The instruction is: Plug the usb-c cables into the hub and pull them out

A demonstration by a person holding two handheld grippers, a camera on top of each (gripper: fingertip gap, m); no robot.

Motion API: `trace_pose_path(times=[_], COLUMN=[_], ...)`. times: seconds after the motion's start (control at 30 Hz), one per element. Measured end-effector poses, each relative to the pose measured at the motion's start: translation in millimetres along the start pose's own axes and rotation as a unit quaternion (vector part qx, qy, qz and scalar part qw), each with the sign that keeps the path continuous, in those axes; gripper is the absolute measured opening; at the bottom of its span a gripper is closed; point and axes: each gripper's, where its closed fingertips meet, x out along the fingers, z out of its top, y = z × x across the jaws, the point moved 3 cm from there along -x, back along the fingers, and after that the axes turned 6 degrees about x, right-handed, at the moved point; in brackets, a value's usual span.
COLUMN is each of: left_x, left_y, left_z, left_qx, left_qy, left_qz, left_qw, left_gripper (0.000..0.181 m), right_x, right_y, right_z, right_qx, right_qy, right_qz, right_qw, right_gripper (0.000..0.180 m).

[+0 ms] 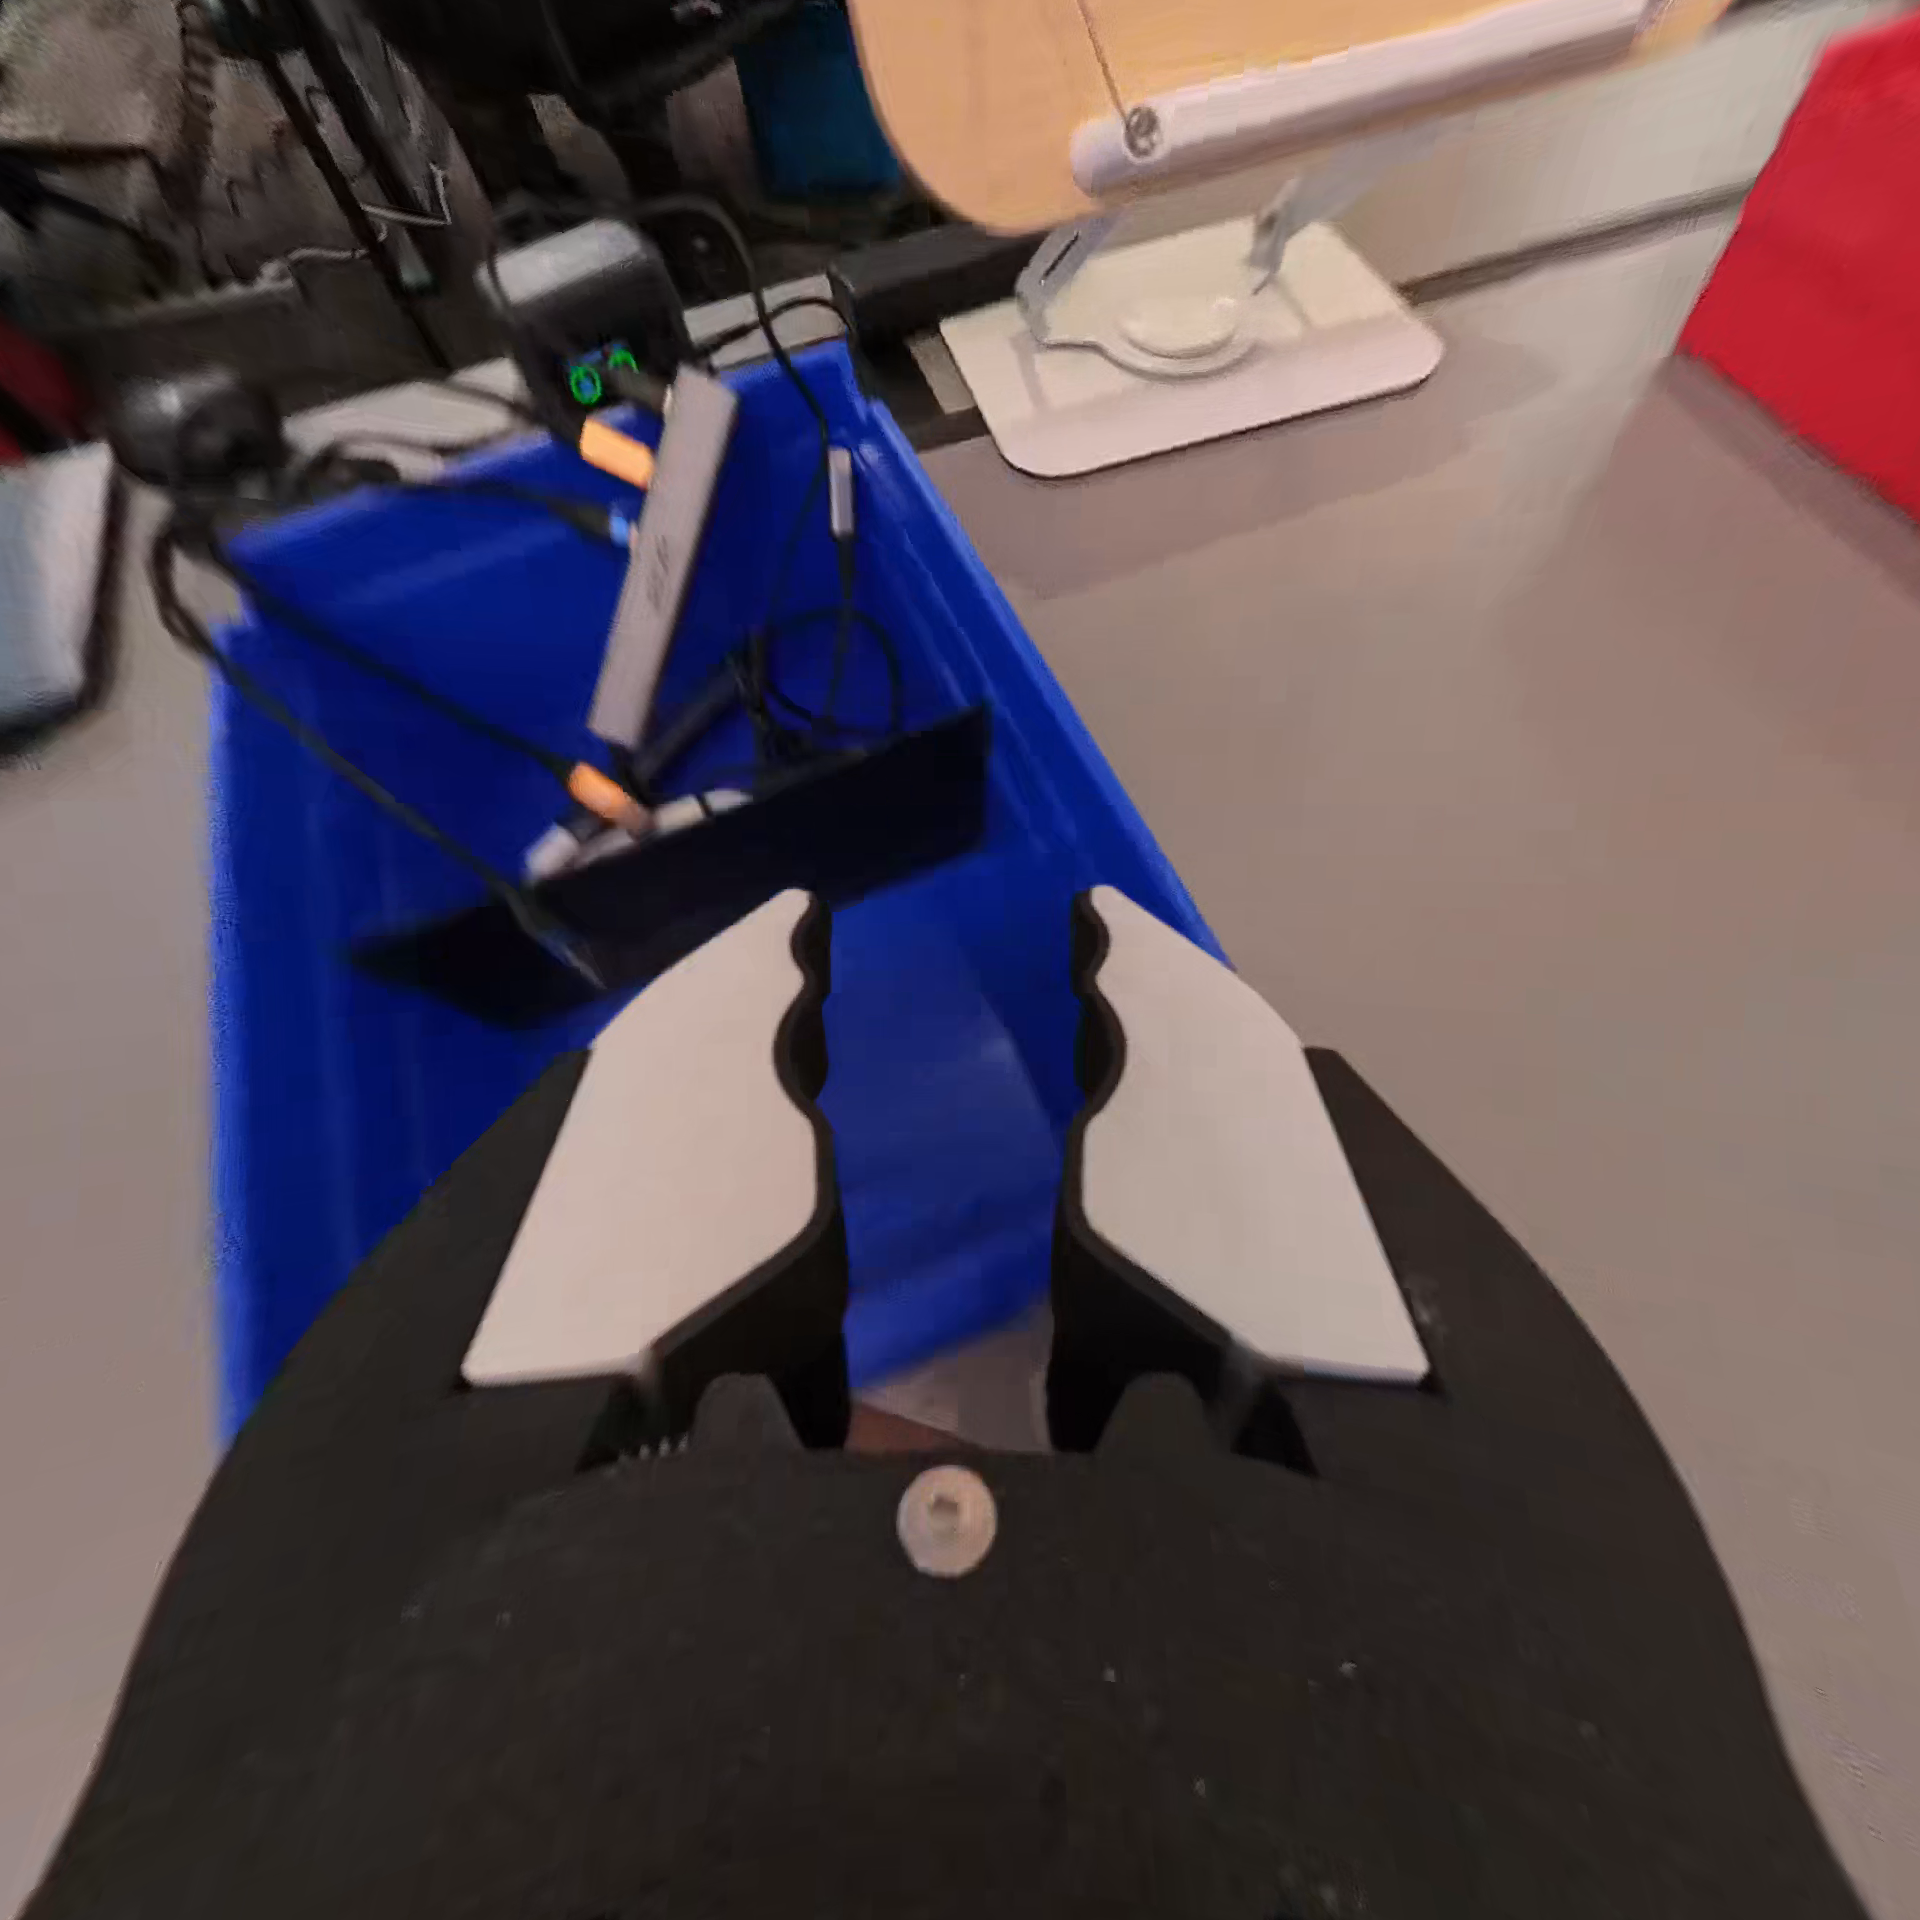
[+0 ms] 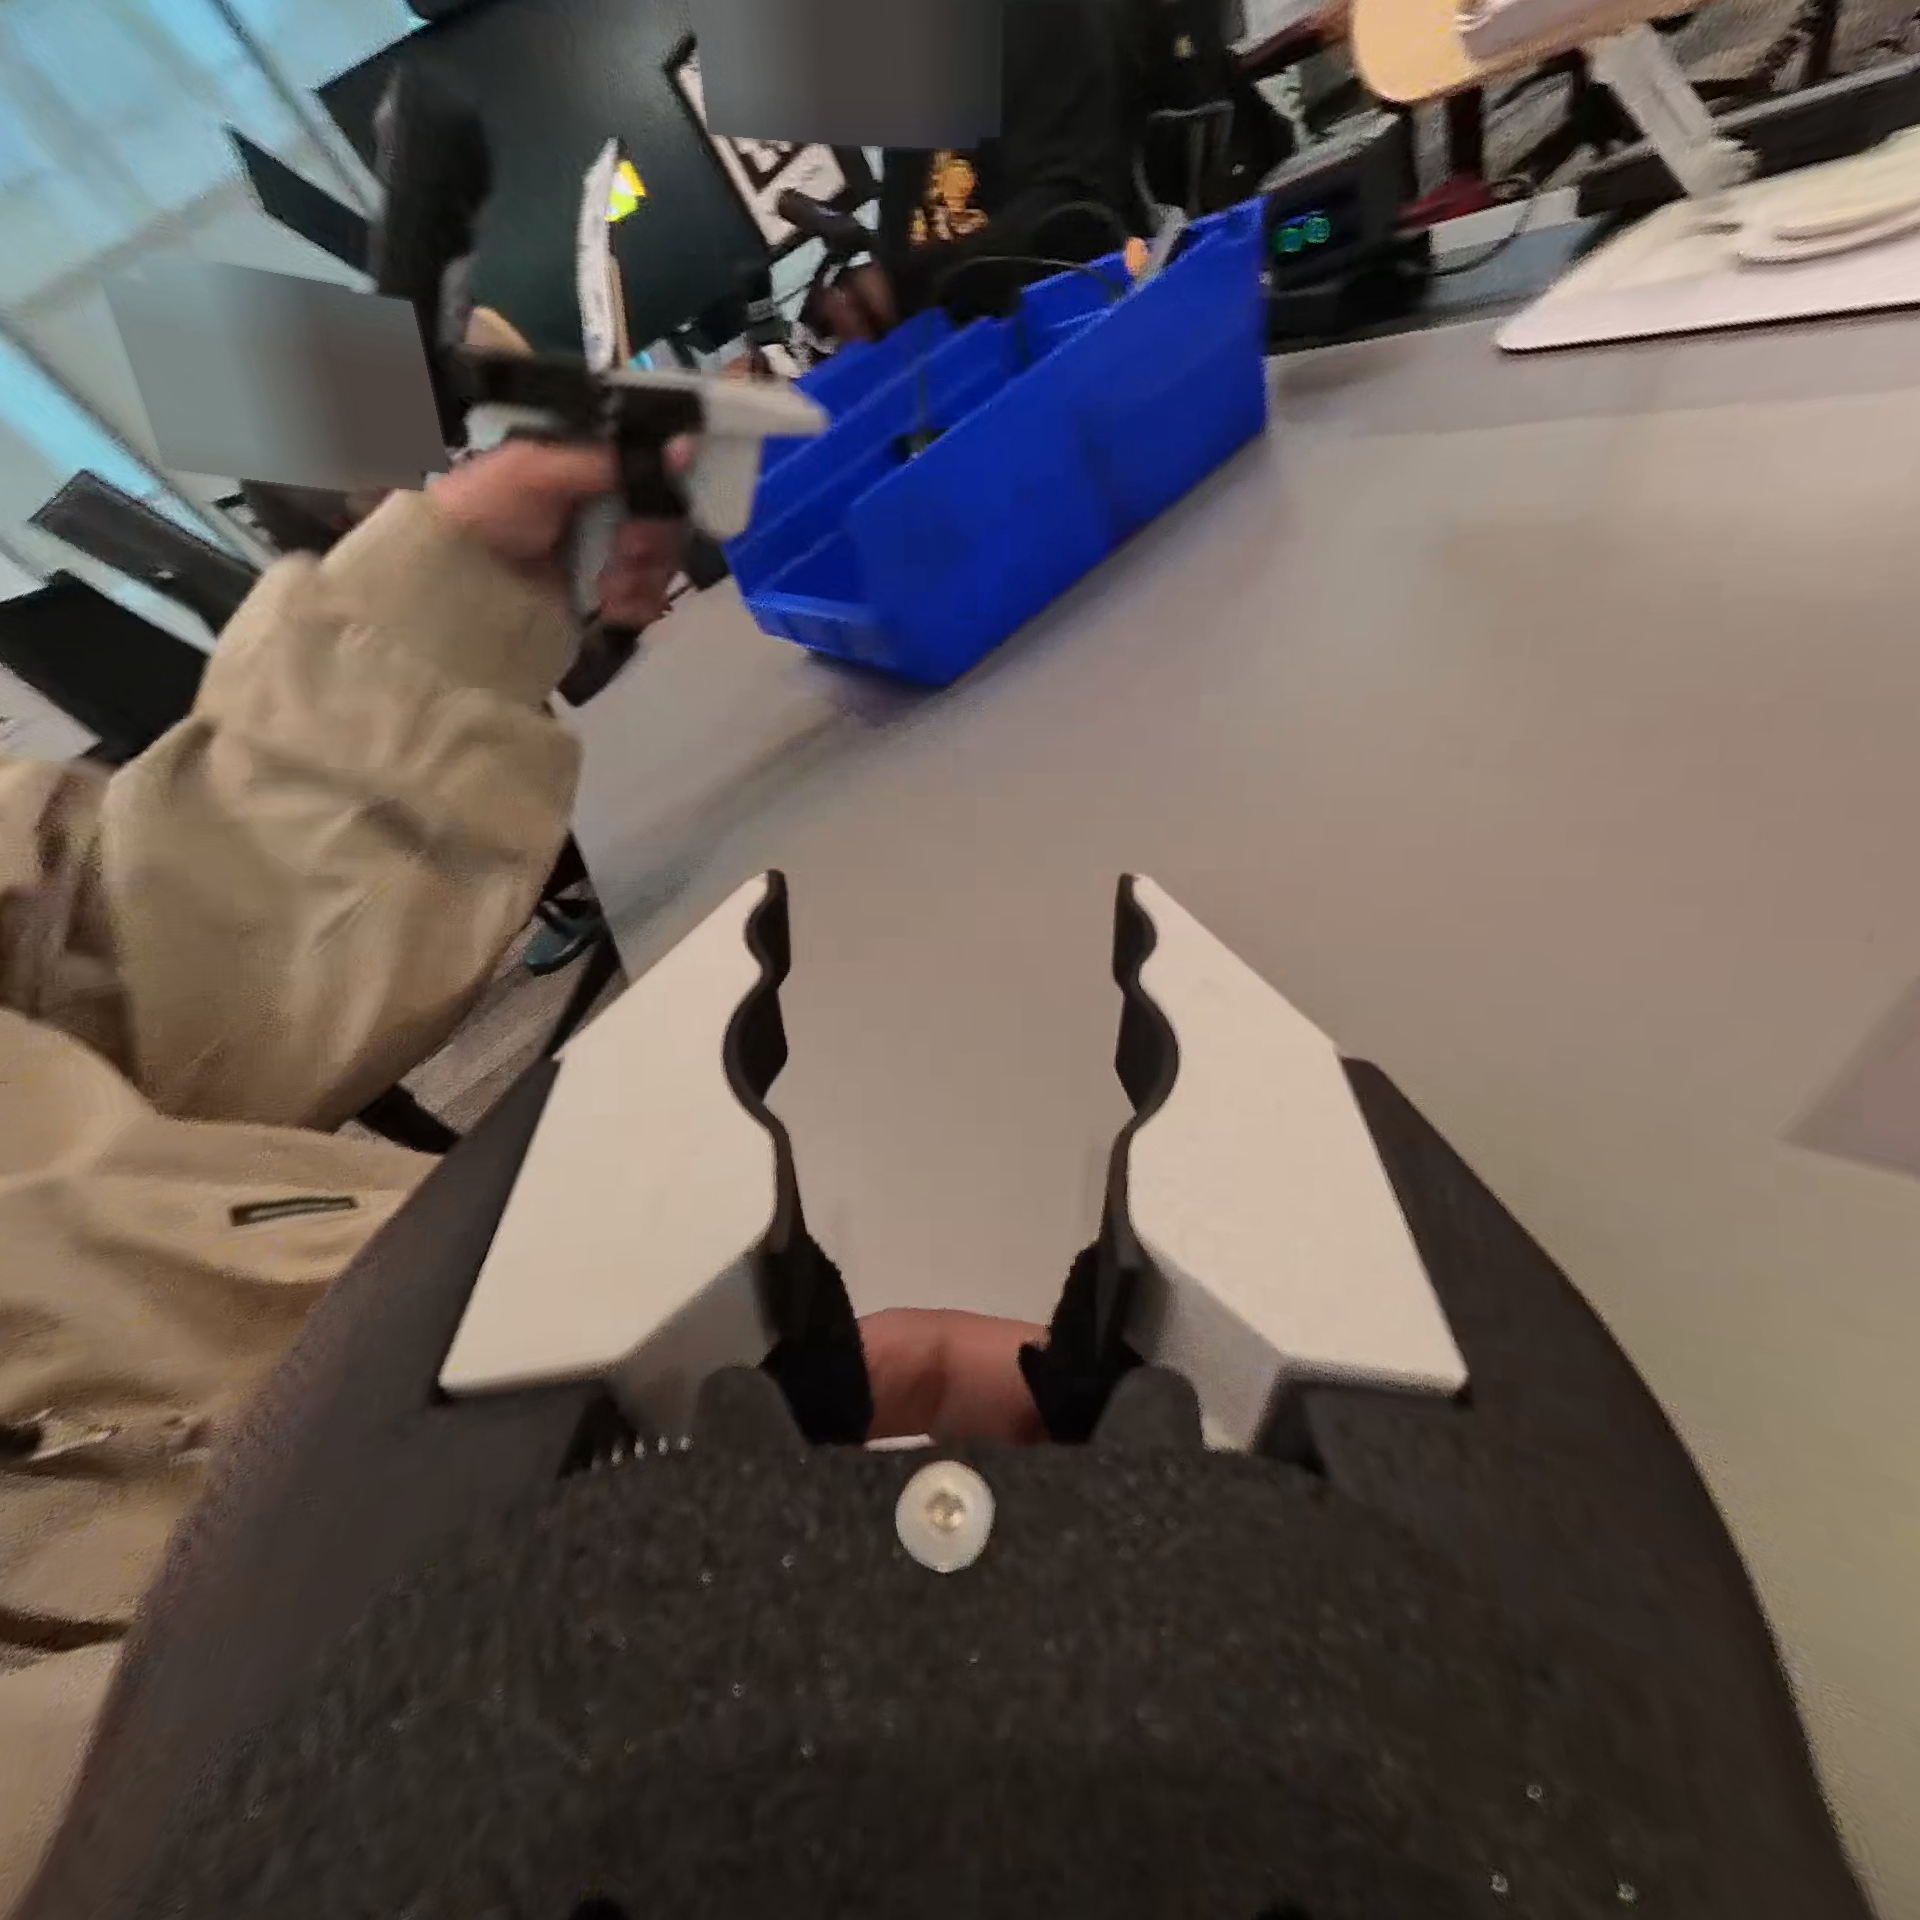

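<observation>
While both claws gape empty, left claw hovers over blue bin (hub inside); right claw above table.

the left hand-held gripper is held with its two fingers spread apart and nothing between them. in the right wrist view it shows farther off, gripped by a bare hand that comes out of a beige sleeve, the arm bent and raised, the fingers pointing to the right of that view. the right hand-held gripper also has its fingers wide apart and empty, with a bit of the holding hand's skin visible behind the gap.
</observation>
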Motion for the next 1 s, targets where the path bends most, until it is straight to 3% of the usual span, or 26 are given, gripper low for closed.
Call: trace_pose_path(times=[0.07, 0.17, 0.23, 0.37, 0.53, 0.63, 0.73, 0.9, 1.0], left_x=[30.4, 84.5, 115.9, 160.8, 196.8, 194.5, 171.6, 96.7, 44.9], left_y=[21.9, 62.4, 88.8, 106.0, 114.5, 115.0, 117.8, 108.6, 96.6], left_z=[19.7, 28.2, 34.5, 28.7, 15.9, 23.6, 49.9, 134.3, 195.3], left_qx=[0.059, 0.1, 0.12, 0.154, 0.162, 0.191, 0.254, 0.353, 0.348], left_qy=[0.054, 0.179, 0.208, 0.255, 0.293, 0.266, 0.202, 0.051, -0.052], left_qz=[-0.015, -0.015, 0.014, 0.0, 0.011, 0.037, 0.113, 0.243, 0.275], left_qw=[0.997, 0.979, 0.971, 0.955, 0.942, 0.944, 0.939, 0.902, 0.895], left_gripper=[0.034, 0.042, 0.043, 0.046, 0.024, 0.024, 0.024, 0.024, 0.023], right_x=[3.0, 5.9, 6.3, 6.3, 6.5, 5.8, 5.3, 4.6, 5.5], right_y=[1.3, -5.8, -7.4, -10.7, -12.3, -6.5, -5.9, -9.6, -10.8], right_z=[-2.2, -7.9, -8.4, -2.2, -0.2, 2.0, -2.0, -3.6, -0.4], right_qx=[-0.002, 0.02, 0.035, 0.068, 0.079, 0.087, 0.087, 0.09, 0.103], right_qy=[0.01, 0.032, 0.04, 0.03, 0.033, 0.029, 0.035, 0.037, 0.032], right_qz=[0.013, 0.018, 0.029, 0.041, 0.057, 0.079, 0.083, 0.08, 0.079], right_qw=[1.0, 0.999, 0.998, 0.996, 0.995, 0.993, 0.992, 0.992, 0.991], right_gripper=[0.062, 0.062, 0.062, 0.062, 0.062, 0.062, 0.062, 0.062, 0.062])
